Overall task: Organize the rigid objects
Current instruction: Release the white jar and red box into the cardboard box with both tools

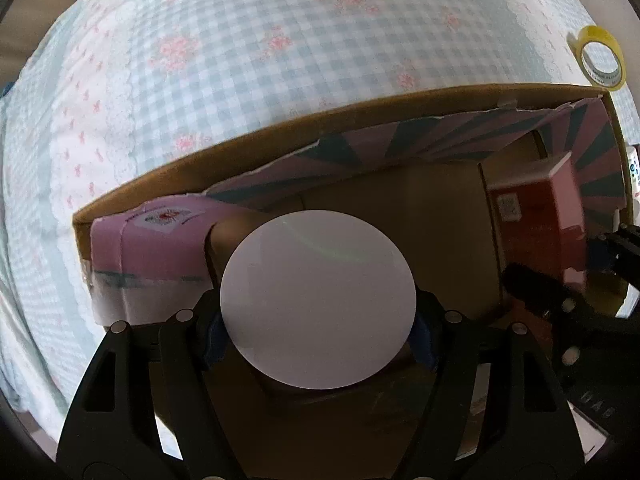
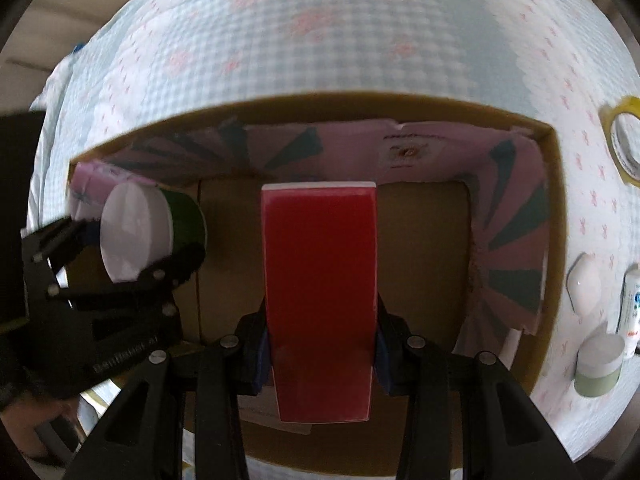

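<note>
Both grippers work inside the cardboard box (image 2: 554, 240), which lies on the checkered cloth (image 2: 320, 40). The left gripper (image 1: 318, 330) is clenched on a round jar with a white lid (image 1: 318, 300), at the left side of the box near the pink lining (image 1: 160, 240). The right gripper (image 2: 320, 346) is clenched on a red box (image 2: 320, 300), in the middle of the cardboard box.

To do this step well, I think each thing should go down until it rests on the cardboard floor, and only then the jaws should release. The jar is better placed near the left wall, and the red box apart from it, so the grippers do not hit each other. A tape roll (image 2: 624, 144), a small green jar (image 2: 598, 368) and a tube (image 2: 632, 312) wait outside on the right.
</note>
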Tool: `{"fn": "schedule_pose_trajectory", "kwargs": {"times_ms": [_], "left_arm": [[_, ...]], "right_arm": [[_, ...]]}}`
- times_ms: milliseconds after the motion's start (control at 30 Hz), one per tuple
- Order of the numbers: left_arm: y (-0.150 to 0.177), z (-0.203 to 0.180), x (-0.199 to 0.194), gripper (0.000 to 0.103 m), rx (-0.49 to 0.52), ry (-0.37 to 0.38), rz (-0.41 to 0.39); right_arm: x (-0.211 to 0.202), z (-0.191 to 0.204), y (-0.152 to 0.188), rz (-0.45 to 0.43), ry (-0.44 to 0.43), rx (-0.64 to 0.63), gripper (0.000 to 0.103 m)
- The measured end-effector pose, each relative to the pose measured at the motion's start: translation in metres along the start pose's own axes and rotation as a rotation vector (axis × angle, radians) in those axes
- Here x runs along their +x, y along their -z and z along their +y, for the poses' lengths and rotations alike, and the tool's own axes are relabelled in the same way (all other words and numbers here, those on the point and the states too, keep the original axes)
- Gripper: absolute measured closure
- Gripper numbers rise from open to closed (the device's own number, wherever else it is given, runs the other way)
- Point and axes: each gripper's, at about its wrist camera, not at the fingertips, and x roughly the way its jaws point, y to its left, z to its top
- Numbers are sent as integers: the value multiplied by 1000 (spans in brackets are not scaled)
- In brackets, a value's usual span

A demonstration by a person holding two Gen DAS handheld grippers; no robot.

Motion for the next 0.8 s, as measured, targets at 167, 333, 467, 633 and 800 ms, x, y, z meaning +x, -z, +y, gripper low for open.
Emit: {"fn": "schedule_pose_trajectory", "kwargs": {"times_ms": [167,333,467,633,800], "left_arm": [[-6,-5,-9,0,5,10,-39],[-12,-16,-9,0,8,-6,-42],[-9,-20,-8,0,2,0,-40],[-5,-17,-17,0,-10,4,-56],[-1,-11,-37,0,-14,1,-87]], "right_arm": [[5,14,10,-23,30,-142,56],[-2,16,21,-93,-26,-142,0],[-6,20,20,-89,-19,-138,0],[-18,24,21,-101,-6,-146,0],[-31,30,24,-109,8,-163,0]]}}
